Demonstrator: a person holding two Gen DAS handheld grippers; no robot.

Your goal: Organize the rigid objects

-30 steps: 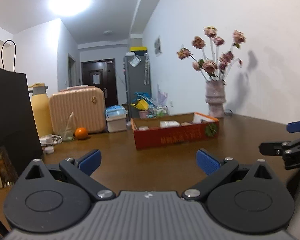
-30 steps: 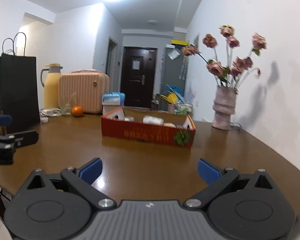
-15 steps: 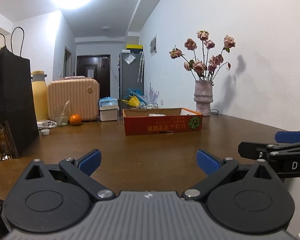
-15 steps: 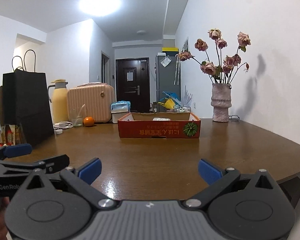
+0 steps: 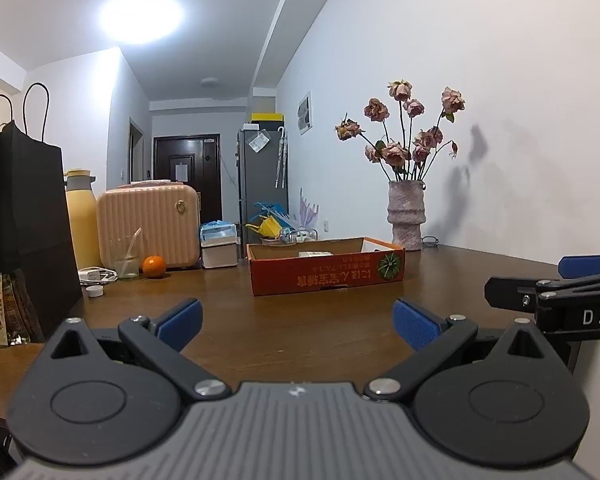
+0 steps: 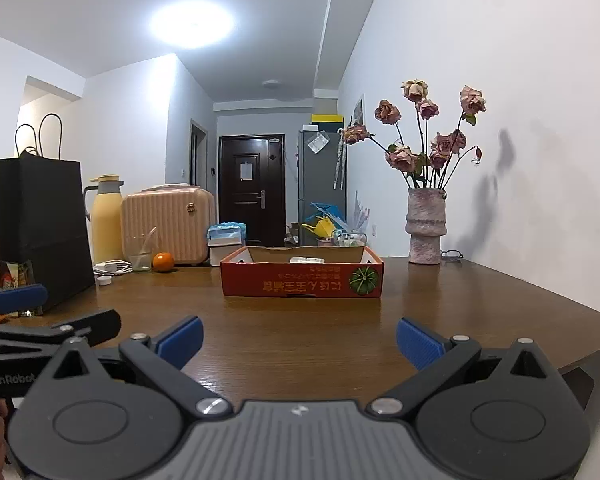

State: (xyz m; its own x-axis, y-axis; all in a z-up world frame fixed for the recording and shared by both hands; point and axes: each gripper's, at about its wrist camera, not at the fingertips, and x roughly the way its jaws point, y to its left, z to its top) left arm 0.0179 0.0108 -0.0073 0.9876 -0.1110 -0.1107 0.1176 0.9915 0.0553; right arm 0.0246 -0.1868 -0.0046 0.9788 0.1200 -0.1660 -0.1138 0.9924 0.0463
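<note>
A shallow red cardboard box [image 5: 327, 274] [image 6: 302, 282] stands on the brown table [image 5: 292, 320] [image 6: 300, 332], holding a few small white items [image 5: 315, 254] that I cannot identify. My left gripper [image 5: 296, 326] is open and empty, low over the near table edge, well short of the box. My right gripper [image 6: 299, 342] is open and empty at the same distance. Each gripper's side shows in the other's view, the right one [image 5: 556, 292] and the left one [image 6: 40, 320].
At the left stand a black paper bag [image 5: 24, 224], a yellow thermos [image 5: 82, 220], a pink mini suitcase [image 5: 148, 226], a glass [image 5: 125, 258], an orange [image 5: 154, 266], a white charger [image 5: 96, 275] and a small tissue box [image 5: 219, 244]. A vase of dried roses [image 5: 406, 216] stands back right by the wall.
Both grippers have drawn back and levelled out, so the box looks smaller and farther away. Both stay open and empty.
</note>
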